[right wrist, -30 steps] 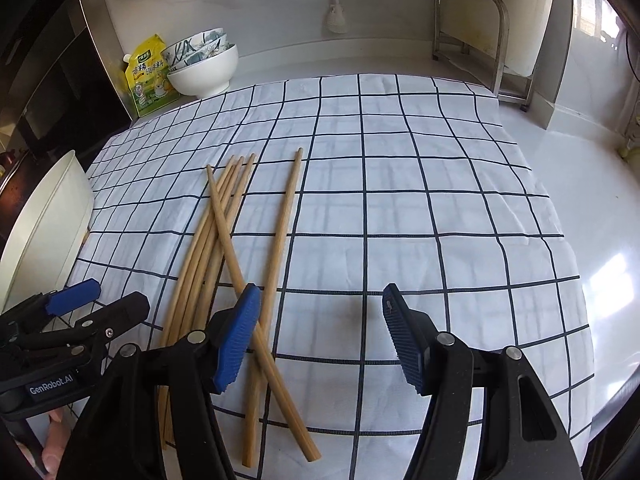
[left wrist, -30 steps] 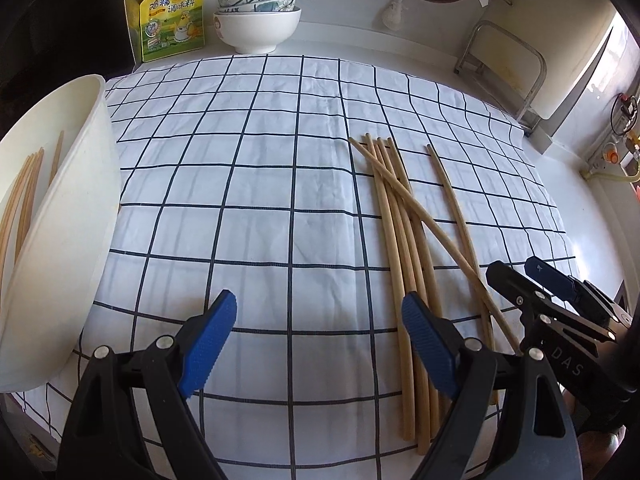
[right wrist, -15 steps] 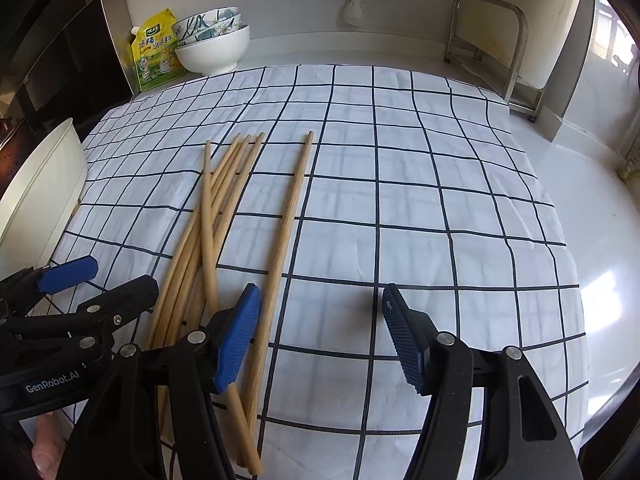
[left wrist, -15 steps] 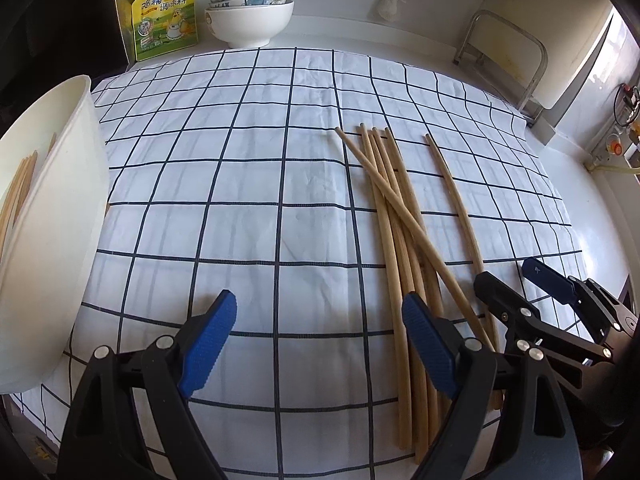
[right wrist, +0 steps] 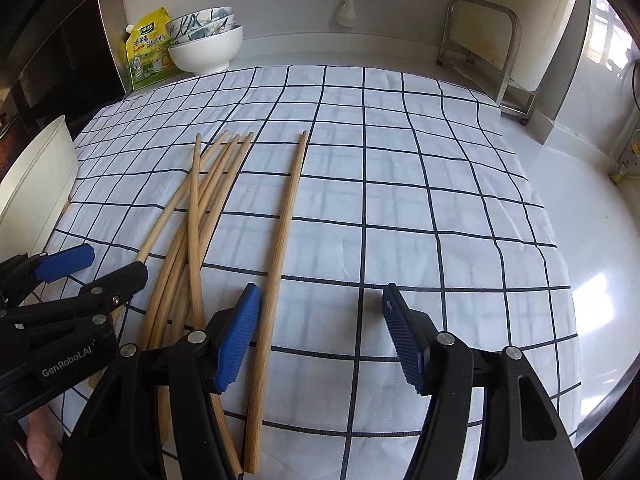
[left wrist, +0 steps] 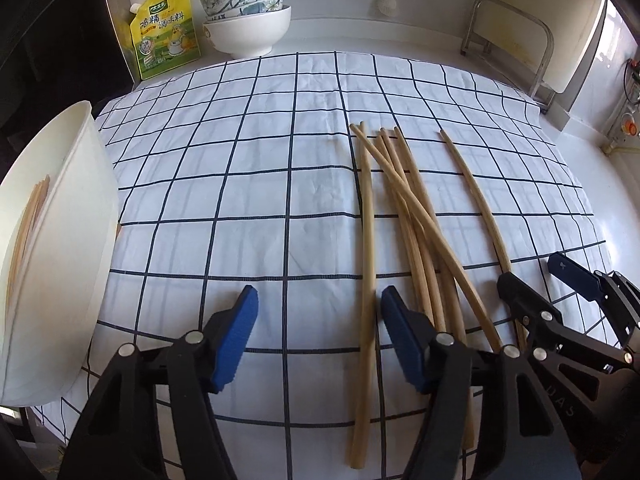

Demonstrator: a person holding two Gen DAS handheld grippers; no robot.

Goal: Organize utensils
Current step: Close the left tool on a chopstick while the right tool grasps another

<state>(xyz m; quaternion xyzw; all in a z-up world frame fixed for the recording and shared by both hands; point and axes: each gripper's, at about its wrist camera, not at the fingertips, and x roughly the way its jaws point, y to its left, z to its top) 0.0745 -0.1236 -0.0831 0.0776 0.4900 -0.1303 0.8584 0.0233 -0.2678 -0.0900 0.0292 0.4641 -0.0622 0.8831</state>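
Observation:
Several wooden chopsticks lie in a loose crossed bundle on the checked cloth. One chopstick has slid left of the bundle and runs between the fingers of my left gripper, close to the right pad. That gripper's jaws are closing and the pads do not press on it. A separate chopstick lies inside my right gripper, beside its left pad, and the jaws stand open. A white tub at the left holds more chopsticks.
Stacked bowls and a yellow seasoning pouch stand at the back left. A metal rack is at the back right. The cloth ends at the right on a white counter. The two grippers sit close, side by side.
The left jaws have narrowed. One chopstick has shifted left out of the bundle and now lies between them. In the right wrist view the separate chopstick now sits inside the jaws.

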